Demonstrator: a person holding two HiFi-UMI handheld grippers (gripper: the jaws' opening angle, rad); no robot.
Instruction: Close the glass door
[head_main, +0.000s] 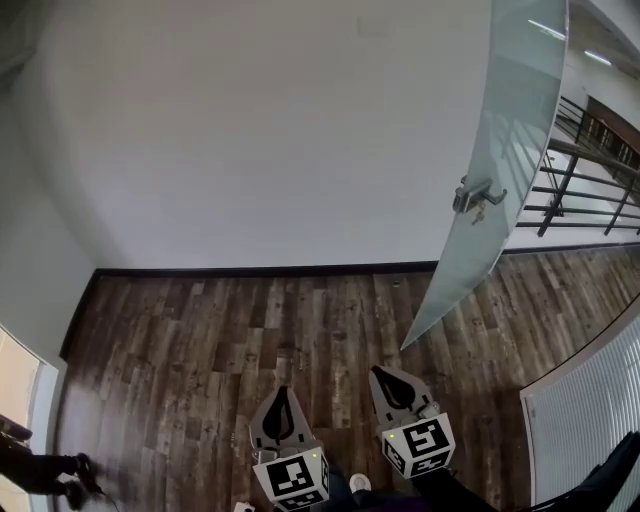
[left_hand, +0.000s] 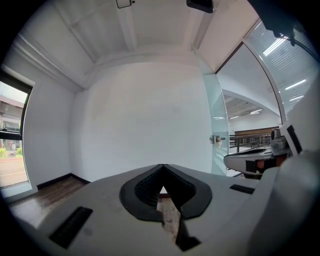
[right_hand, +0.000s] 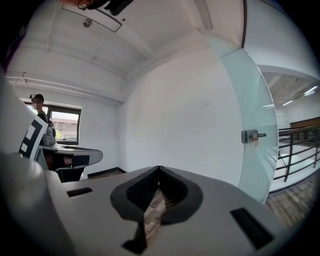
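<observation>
Head view: glass door (head_main: 505, 140) stands ajar at far right, its lock (head_main: 474, 196) (perhaps a handle) well away from me.
Left gripper view: left gripper (left_hand: 162, 176) closed, empty.
Right gripper view: right gripper (right_hand: 159, 170) closed, empty.
Risk: my closed tips skid on bare glass, or an overpush slams the door.

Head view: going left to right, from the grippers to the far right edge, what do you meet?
In order: left gripper → right gripper → glass door → railing.
</observation>
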